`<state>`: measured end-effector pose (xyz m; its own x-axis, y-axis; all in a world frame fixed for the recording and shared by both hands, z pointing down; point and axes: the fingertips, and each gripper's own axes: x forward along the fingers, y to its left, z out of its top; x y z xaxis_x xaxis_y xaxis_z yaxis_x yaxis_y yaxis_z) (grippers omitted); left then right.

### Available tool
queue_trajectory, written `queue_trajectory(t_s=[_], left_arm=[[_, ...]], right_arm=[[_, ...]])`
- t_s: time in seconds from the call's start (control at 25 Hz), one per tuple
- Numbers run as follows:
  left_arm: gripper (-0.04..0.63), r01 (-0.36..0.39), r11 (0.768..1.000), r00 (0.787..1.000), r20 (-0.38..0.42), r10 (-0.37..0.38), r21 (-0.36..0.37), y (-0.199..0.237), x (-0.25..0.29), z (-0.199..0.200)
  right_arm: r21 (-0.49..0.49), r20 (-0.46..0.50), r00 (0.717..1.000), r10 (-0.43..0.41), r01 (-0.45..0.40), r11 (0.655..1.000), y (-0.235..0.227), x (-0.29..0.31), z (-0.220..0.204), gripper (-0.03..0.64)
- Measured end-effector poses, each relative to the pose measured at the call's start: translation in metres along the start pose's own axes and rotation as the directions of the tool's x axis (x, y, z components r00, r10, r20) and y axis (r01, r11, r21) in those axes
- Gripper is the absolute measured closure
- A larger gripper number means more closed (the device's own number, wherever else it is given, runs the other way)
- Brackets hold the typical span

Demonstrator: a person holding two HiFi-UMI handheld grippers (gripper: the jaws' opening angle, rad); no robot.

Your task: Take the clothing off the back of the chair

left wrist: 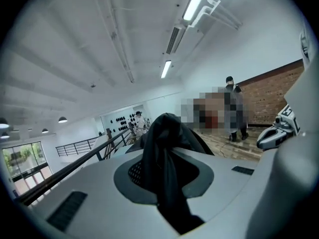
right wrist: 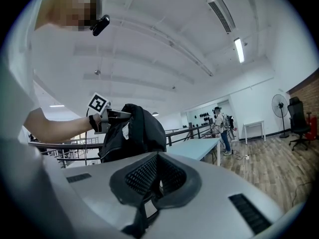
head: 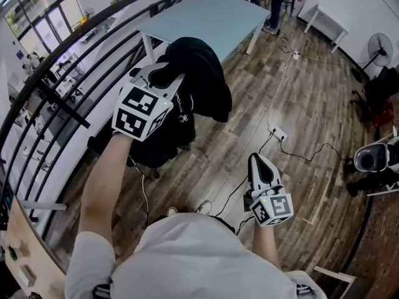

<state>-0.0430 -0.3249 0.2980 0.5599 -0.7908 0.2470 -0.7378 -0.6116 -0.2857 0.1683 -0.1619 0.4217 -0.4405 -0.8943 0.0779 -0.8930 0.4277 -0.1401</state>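
- The left tongs [head: 159,75] pinch a fold of the black jacket [head: 202,83], which hangs below them, with the tabletop [head: 212,17] at its 12 o'clock.
- The right tongs [head: 260,162], at the jacket's 5 o'clock, are pressed together and empty.
- The jacket's white logo [head: 181,116] is too small to read.

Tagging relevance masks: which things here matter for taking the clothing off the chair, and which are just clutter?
Job:
- black clothing
- left gripper, clamped on it

Lying about:
- table
- power strip
- fan
- right gripper, idle
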Motion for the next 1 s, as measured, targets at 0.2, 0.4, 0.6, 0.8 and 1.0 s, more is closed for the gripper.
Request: queue_trajectory(t_s=[0.2, 0.4, 0.6, 0.8, 1.0], left_arm=[[0.518, -0.005, 1.0, 0.996, 0.085, 0.007, -0.023, 0.004, -0.01, 0.036], [0.518, 0.02, 0.998, 0.989, 0.147, -0.01, -0.067, -0.001, -0.016, 0.062], [0.518, 0.075, 0.988, 0.973, 0.226, -0.043, -0.134, -0.012, -0.021, 0.093], [0.517, 0.126, 0.985, 0.946, 0.313, -0.085, -0.114, -0.031, -0.026, 0.135], [0.517, 0.21, 0.968, 0.91, 0.389, -0.141, -0.14, -0.054, -0.027, 0.161]], right_arm=[[-0.004, 0.008, 1.0, -0.004, 0.004, 1.0, -0.001, 0.0, 0.004, 0.597], [-0.008, 0.019, 1.0, -0.012, 0.012, 1.0, -0.003, -0.004, 0.007, 0.597], [-0.008, 0.024, 0.999, -0.028, 0.029, 1.0, -0.005, -0.009, 0.007, 0.597], [-0.01, 0.034, 0.998, -0.052, 0.053, 0.999, -0.011, -0.018, 0.012, 0.597], [-0.008, 0.048, 0.995, -0.093, 0.093, 0.996, -0.021, -0.032, 0.016, 0.597]])
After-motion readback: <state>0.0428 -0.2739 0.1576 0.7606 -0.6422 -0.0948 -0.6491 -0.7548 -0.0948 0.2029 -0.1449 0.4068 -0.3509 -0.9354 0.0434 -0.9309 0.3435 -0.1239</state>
